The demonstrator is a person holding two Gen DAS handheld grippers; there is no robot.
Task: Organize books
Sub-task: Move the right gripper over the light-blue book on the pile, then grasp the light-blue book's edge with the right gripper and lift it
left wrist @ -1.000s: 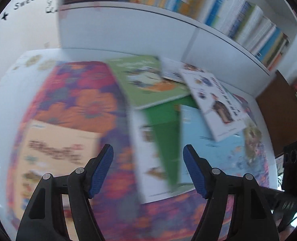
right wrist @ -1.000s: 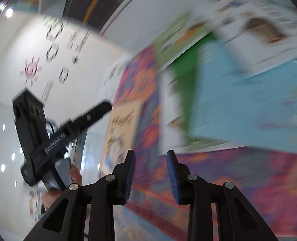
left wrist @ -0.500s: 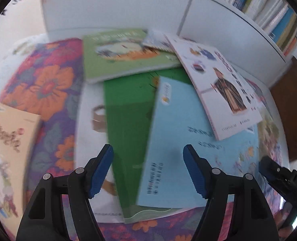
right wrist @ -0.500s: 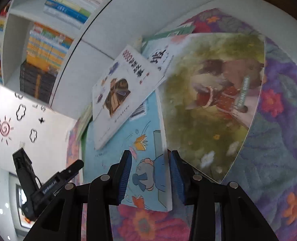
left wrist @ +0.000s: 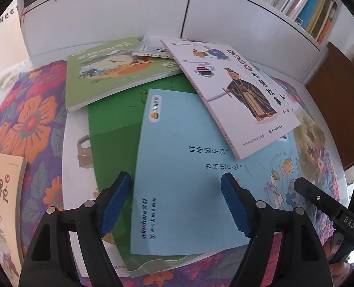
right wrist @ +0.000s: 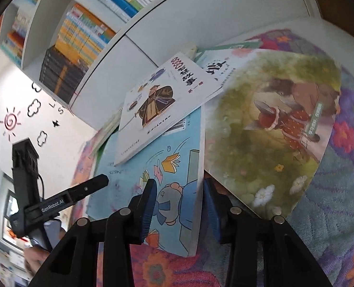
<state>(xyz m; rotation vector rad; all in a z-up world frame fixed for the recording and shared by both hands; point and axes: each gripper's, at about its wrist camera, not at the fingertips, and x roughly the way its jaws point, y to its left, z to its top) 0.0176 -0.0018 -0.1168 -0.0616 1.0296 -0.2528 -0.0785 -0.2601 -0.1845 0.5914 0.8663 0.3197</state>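
Books piled overlapping, white book (left wrist: 234, 91) atop light blue book (left wrist: 188, 167), bookcase front (left wrist: 129, 12) close behind the pile, bare flowered cloth (left wrist: 28, 119) left of it.

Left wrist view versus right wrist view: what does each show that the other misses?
Left only: the light green book, the dark green book and the yellow book. Right only: the meadow picture book and wall stickers. Both: the light blue book under the white book, on the floral cloth.
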